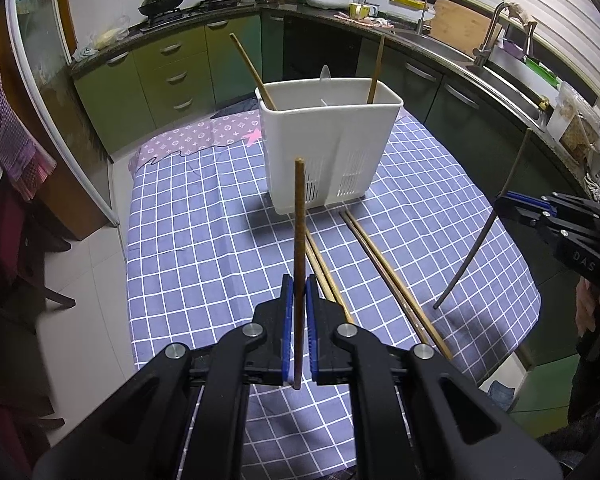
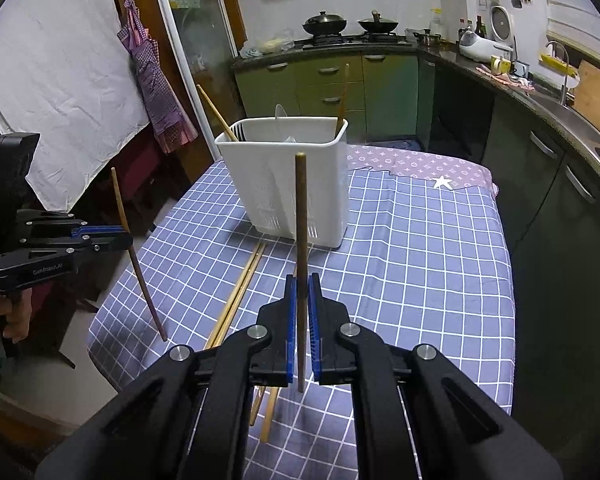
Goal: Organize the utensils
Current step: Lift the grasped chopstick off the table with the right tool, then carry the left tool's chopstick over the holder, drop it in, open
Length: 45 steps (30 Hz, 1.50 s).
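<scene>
A white slotted utensil holder (image 1: 332,140) (image 2: 292,184) stands at the far side of the table, with two chopsticks (image 1: 252,68) (image 1: 377,68) and a white spoon (image 1: 326,74) standing in it. My left gripper (image 1: 299,292) (image 2: 128,236) is shut on a brown chopstick (image 1: 299,240) (image 2: 136,256) held upright, short of the holder. My right gripper (image 2: 301,284) (image 1: 500,200) is likewise shut on a second brown chopstick (image 2: 301,220) (image 1: 484,232), lifted off the table. Several more chopsticks (image 1: 392,280) (image 2: 240,292) lie on the cloth in front of the holder.
A blue checked cloth (image 1: 200,240) covers the table, with a purple patterned cloth (image 1: 204,136) at its far end. Green cabinets, a stove with woks (image 1: 162,0) and a sink (image 1: 496,76) ring the room. A person's hand (image 2: 8,312) holds the left gripper. A purple apron (image 2: 156,80) hangs by the door.
</scene>
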Motion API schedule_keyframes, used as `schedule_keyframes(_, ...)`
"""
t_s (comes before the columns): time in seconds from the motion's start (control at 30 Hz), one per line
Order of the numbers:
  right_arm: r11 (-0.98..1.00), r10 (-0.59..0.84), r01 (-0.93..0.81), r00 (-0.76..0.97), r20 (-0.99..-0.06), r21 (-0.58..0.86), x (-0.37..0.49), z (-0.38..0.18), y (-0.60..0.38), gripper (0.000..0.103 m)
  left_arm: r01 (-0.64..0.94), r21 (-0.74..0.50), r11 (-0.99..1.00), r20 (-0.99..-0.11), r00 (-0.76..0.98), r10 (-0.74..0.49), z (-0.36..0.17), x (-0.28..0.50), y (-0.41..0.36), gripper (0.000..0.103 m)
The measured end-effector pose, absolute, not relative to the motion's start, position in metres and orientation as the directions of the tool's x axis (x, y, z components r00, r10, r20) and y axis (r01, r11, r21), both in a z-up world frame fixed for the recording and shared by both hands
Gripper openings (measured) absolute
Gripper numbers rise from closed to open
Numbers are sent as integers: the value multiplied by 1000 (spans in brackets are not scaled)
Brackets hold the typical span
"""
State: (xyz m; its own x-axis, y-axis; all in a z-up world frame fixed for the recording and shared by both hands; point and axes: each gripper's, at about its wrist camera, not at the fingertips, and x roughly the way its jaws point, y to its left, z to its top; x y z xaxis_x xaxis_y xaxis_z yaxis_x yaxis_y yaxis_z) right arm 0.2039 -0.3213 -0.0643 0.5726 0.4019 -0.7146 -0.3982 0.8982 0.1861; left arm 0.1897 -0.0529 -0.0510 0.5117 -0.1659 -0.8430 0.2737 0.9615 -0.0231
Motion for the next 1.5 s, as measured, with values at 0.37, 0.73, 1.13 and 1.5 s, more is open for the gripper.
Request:
schedule_keyframes(0.37, 897, 405, -400, 577, -709, 187, 204, -62, -321, 7, 278, -24, 960, -838, 518, -171, -48, 188, -54, 7)
schedule_keyframes(0.73, 897, 404, -402, 577, -709, 184, 204, -61, -320, 7, 279, -29, 960, -829, 530, -179, -42, 187, -53, 7)
schedule_keyframes(1.13, 895, 407, -407, 583, -703, 180, 204, -56, -319, 7, 282, -32, 959, -819, 543, -187, -33, 191, -54, 7)
schedule_keyframes(1.5, 891, 410, -418, 575, -708, 176, 205, -56, -318, 7, 305, -71, 950, -791, 562, -240, 10, 206, -60, 7)
